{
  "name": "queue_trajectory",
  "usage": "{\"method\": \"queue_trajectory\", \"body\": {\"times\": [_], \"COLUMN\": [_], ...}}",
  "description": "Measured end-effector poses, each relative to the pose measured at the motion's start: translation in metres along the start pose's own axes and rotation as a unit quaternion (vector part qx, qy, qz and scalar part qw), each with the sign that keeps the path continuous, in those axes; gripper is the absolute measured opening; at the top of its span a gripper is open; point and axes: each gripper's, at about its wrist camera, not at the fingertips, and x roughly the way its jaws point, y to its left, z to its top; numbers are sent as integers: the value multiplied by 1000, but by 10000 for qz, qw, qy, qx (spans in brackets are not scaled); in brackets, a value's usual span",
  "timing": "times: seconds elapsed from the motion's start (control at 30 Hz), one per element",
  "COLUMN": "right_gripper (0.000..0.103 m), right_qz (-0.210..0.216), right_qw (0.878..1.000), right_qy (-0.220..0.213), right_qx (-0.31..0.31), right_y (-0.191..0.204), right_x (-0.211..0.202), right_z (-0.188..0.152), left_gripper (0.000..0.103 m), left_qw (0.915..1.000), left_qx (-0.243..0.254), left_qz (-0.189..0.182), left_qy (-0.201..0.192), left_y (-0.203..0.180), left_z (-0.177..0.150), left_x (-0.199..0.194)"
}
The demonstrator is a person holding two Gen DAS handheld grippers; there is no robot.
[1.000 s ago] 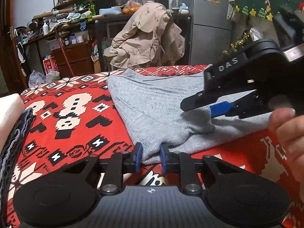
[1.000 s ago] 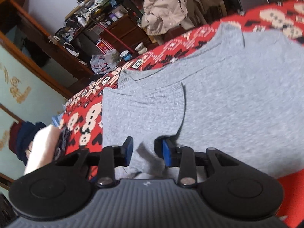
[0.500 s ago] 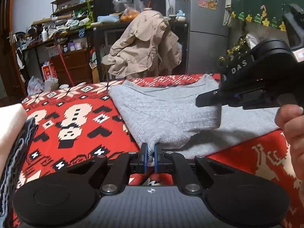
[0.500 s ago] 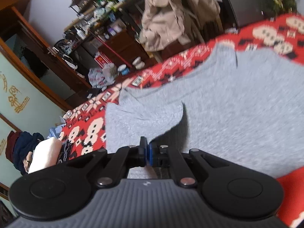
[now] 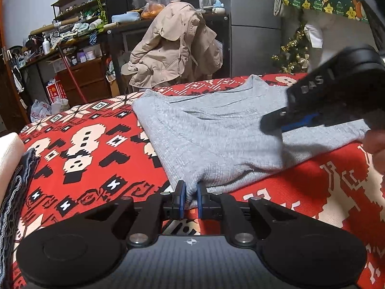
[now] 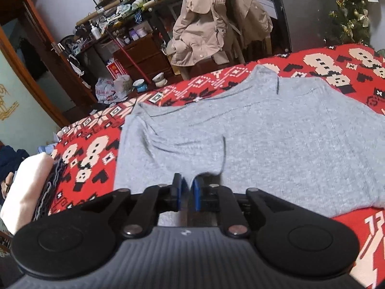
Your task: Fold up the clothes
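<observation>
**Grey sweater pinched at two spots on the red blanket**

Left gripper (image 5: 191,198) first: its blue pads are clamped on a bunched fold at the near edge of the grey sweater (image 5: 216,132); you can see the knit squeezed up between the jaws. They've loosened a hair in the last half second, but fabric is still nipped in there.

Right gripper (image 6: 187,193): the jaws have just been opening after snapping nearly shut. There's a narrow gap between the blue pads, and a little peak of grey knit sits right at the tips. Whether the pads are actually pressing on it or just flanking it, I can't tell from this angle. From the left wrist view the right gripper (image 5: 300,120) shows up blurry, hovering low over the sweater's right half, with a bit of the person's hand (image 5: 375,144) at the frame edge.

The sweater (image 6: 276,144) itself is spread across a red blanket (image 5: 84,149) with a cream and black snowman-ish pattern. A sleeve is folded over the body, its cuff edge lying just ahead of the right jaws.

Further out: at the left edge sits a stack of folded clothes (image 6: 26,187), a cream piece on top of a dark patterned one. Behind the blanket, a beige coat (image 5: 173,48) is draped over a chair, there are cluttered shelves (image 5: 79,21) to the left, and a small tinsel tree (image 5: 294,50) to the right.
</observation>
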Motion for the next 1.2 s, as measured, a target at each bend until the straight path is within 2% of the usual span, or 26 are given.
{"method": "queue_trajectory", "body": {"times": [0.13,0.23,0.5,0.53,0.57,0.6,0.67,0.8,0.9,1.2], "right_gripper": [23,26,26,24,16,3,1,1,1,1], "right_qz": [-131,-285,-560,-582,-620,-657,-755,-901,-1029,-1606], "right_qw": [9998,9990,9939,9933,9925,9916,9899,9894,9885,9834], "right_qy": [-162,-257,22,36,48,61,32,-429,-583,-215], "right_qx": [28,-238,-948,-1000,-1056,-1113,-1201,-1052,-946,-822], "right_y": [-19,-22,-1,1,3,6,9,7,5,-8], "right_x": [-11,-2,44,45,46,47,45,26,22,65], "right_z": [9,24,42,40,39,38,35,41,51,55], "left_gripper": [9,9,9,9,9,9,9,9,10,10], "left_qw": [10000,10000,9996,9996,9996,9997,9998,9998,9999,9968], "left_qx": [-7,-66,-242,-244,-226,-207,-170,-117,-44,791], "left_qz": [-35,-53,-128,-133,-131,-129,-125,-121,-116,54], "left_qy": [-3,25,94,94,88,83,73,76,82,117], "left_y": [1,2,7,7,7,6,6,6,5,-9], "left_z": [0,1,2,2,2,2,1,0,0,-1], "left_x": [0,0,1,1,1,1,0,-1,-1,-1]}}
